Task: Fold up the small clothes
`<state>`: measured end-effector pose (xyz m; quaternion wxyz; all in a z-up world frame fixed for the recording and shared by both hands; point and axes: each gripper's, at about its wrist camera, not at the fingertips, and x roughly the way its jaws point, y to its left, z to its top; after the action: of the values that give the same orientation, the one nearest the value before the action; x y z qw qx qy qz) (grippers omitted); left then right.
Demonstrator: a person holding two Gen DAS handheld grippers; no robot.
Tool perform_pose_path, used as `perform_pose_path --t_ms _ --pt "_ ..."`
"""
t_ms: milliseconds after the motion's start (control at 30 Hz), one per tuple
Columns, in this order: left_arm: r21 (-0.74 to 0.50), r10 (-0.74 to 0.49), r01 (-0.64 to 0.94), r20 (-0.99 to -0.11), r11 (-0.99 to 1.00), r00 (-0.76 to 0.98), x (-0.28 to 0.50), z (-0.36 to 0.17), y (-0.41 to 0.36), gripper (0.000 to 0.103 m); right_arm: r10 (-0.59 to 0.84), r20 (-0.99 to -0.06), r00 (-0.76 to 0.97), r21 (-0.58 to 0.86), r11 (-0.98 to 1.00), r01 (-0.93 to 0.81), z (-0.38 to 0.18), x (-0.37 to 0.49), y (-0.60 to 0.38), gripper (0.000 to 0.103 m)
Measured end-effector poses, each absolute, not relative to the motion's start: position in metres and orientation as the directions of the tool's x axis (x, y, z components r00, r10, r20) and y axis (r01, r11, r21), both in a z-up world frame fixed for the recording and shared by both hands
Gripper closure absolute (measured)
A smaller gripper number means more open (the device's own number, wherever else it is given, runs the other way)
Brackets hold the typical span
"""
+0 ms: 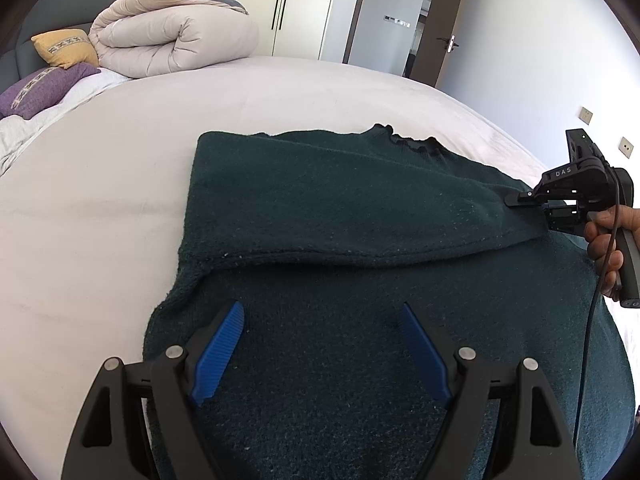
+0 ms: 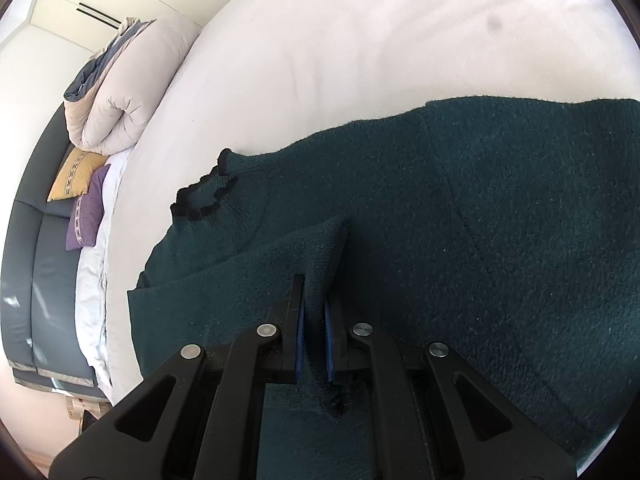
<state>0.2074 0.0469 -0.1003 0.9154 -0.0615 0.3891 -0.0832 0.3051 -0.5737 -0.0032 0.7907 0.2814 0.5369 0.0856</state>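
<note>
Clenching a sweater (image 2: 480,208) fold, right claw (image 2: 314,292); left claw (image 1: 322,320) spread wide, released, only in its own view.

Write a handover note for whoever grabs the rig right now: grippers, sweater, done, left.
Left gripper: open, nothing between its pads, hovering over the lower body of the dark green sweater.
Right gripper: shut on a pinch of the sweater's fabric at the end of a flap folded across the body; a hand holds that gripper at the right of the left wrist view.
Sweater: spread on the white bed, frilled collar toward the folded duvet and pillows.
Done: one flap folded in over the torso.
Left: release that flap, fold the remaining side, then fold the body up. The far side is not fully in view.
</note>
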Motion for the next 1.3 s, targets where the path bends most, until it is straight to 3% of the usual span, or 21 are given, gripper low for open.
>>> perform_pose_path --t_ms 300,433,533,633,700,767,1000,1067,1100,1133,1167,1200,1300 --pt "-0.164 -0.204 0.124 -0.715 0.979 0.668 0.213 -0.102 0.04 0.013 0.478 -0.756 0.447 0.597 0.784 0.171 -0.01 0.274 -0.614 0.093" --pt "-0.14 -0.192 0.132 -0.724 0.981 0.663 0.216 -0.105 0.036 0.009 0.297 -0.764 0.573 0.479 0.856 0.195 0.027 0.247 -0.623 0.079" --pt "-0.117 -0.178 0.137 -0.731 0.984 0.658 0.217 -0.107 0.032 0.005 0.42 -0.665 0.617 0.576 0.815 0.066 0.044 0.232 -0.608 0.079" --pt "-0.104 -0.168 0.136 -0.737 0.985 0.654 0.218 -0.107 0.031 0.004 0.57 -0.63 0.527 0.657 0.753 -0.028 0.028 0.236 -0.58 0.079" --pt "-0.098 -0.163 0.135 -0.742 0.986 0.651 0.22 -0.108 0.031 0.004 0.599 -0.685 0.415 0.672 0.739 0.042 -0.007 0.245 -0.574 0.084" --pt "-0.091 -0.157 0.134 -0.744 0.987 0.649 0.22 -0.108 0.03 0.003 0.647 -0.613 0.454 0.755 0.649 0.093 -0.026 0.239 -0.595 0.087" --pt "-0.074 -0.142 0.131 -0.752 0.989 0.643 0.223 -0.11 0.028 0.001 0.413 -0.597 0.688 0.693 0.698 0.182 0.025 0.155 -0.689 0.083" --pt "-0.069 -0.137 0.13 -0.755 0.989 0.641 0.222 -0.109 0.028 0.001 0.351 -0.584 0.732 0.687 0.694 0.216 0.037 0.123 -0.722 0.077" --pt "-0.067 -0.135 0.13 -0.758 0.989 0.639 0.223 -0.109 0.028 0.0 0.31 -0.581 0.752 0.687 0.682 0.25 0.042 0.1 -0.744 0.065" --pt "-0.065 -0.133 0.129 -0.76 0.99 0.637 0.223 -0.109 0.027 0.0 0.28 -0.578 0.767 0.692 0.666 0.279 0.045 0.085 -0.765 0.04" --pt "-0.061 -0.129 0.129 -0.762 0.99 0.635 0.223 -0.109 0.027 0.0 0.236 -0.576 0.782 0.697 0.642 0.32 0.046 0.065 -0.785 0.03" --pt "-0.058 -0.127 0.128 -0.763 0.99 0.634 0.223 -0.109 0.027 0.0 0.192 -0.571 0.798 0.706 0.611 0.358 0.045 0.047 -0.806 0.025" --pt "-0.058 -0.124 0.125 -0.771 0.99 0.624 0.224 -0.108 0.027 0.0 0.112 -0.551 0.827 0.743 0.517 0.425 0.042 -0.005 -0.862 0.025"
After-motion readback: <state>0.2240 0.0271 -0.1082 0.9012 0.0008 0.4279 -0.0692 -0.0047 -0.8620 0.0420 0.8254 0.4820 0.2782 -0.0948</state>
